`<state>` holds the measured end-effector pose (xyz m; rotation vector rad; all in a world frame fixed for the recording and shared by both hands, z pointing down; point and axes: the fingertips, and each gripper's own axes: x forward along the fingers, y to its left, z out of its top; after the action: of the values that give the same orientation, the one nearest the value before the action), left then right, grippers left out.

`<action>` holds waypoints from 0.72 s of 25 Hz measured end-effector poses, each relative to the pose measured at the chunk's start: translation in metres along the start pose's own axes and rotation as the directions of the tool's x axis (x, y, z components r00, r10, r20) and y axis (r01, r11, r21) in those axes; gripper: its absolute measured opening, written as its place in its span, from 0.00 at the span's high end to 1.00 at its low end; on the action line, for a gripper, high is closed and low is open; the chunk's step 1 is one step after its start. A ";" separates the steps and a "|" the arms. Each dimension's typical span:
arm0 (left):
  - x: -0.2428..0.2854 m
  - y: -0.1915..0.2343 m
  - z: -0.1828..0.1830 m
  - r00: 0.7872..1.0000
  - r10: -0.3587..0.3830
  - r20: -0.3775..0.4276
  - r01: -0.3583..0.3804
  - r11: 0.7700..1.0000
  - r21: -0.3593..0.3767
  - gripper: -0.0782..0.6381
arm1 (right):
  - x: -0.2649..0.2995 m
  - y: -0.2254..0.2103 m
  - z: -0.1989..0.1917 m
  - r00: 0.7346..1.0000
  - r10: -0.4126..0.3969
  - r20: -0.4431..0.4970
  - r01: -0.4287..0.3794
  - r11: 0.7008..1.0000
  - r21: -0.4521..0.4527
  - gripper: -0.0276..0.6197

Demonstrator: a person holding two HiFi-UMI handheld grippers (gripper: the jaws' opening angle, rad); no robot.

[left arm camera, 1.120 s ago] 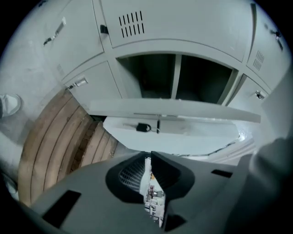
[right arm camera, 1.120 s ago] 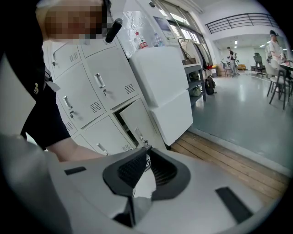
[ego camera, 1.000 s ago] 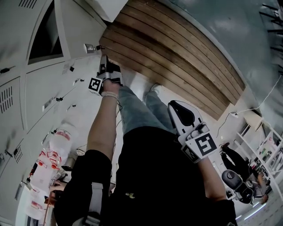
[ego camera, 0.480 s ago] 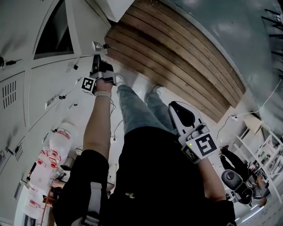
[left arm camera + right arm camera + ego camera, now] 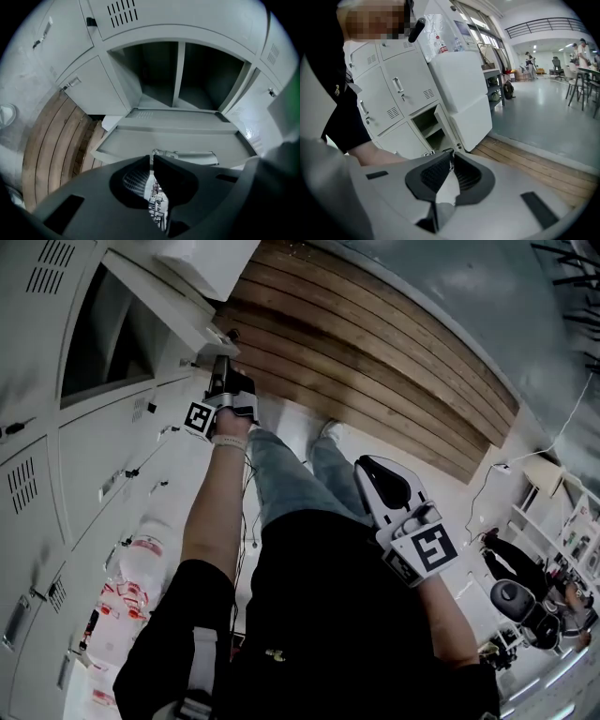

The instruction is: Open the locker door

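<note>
Left gripper view: left claw is almost shut, with only a slit between the tips. The jaws have just been closing, and the tips sit on the near end of the handle. I read that as a thin pinch on its tab, not a deep hold. Door is swung out toward me and the inside of the locker shows. Right claw is closed on nothing, parked low by my body. Risks, as I judge them: the pinch is shallow, so the tab could slip out if I pull off the door's arc, and the door could then drift back. A hard pull could bang it into the white cabinet on its hinge side.
</note>
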<state>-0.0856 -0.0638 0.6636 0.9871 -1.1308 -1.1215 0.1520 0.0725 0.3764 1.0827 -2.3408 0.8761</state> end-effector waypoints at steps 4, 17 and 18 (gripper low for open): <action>0.028 -0.007 -0.024 0.997 -0.014 -0.076 0.014 1.000 0.002 0.83 | -0.010 -0.014 -0.001 0.997 -0.068 0.025 0.068 0.998 0.008 0.88; 0.086 -0.026 -0.059 0.969 -0.028 -0.247 0.042 0.998 0.051 0.83 | -0.027 -0.022 0.004 0.971 -0.212 0.107 0.202 0.974 0.098 0.88; 0.088 -0.021 -0.055 0.967 -0.019 -0.253 0.039 0.996 0.077 0.83 | -0.028 -0.021 0.005 0.970 -0.217 0.108 0.206 0.973 0.100 0.88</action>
<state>-0.0296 -0.1519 0.6487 1.1782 -0.9640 -0.9470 0.1848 0.0733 0.3642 1.4273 -2.2430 0.8630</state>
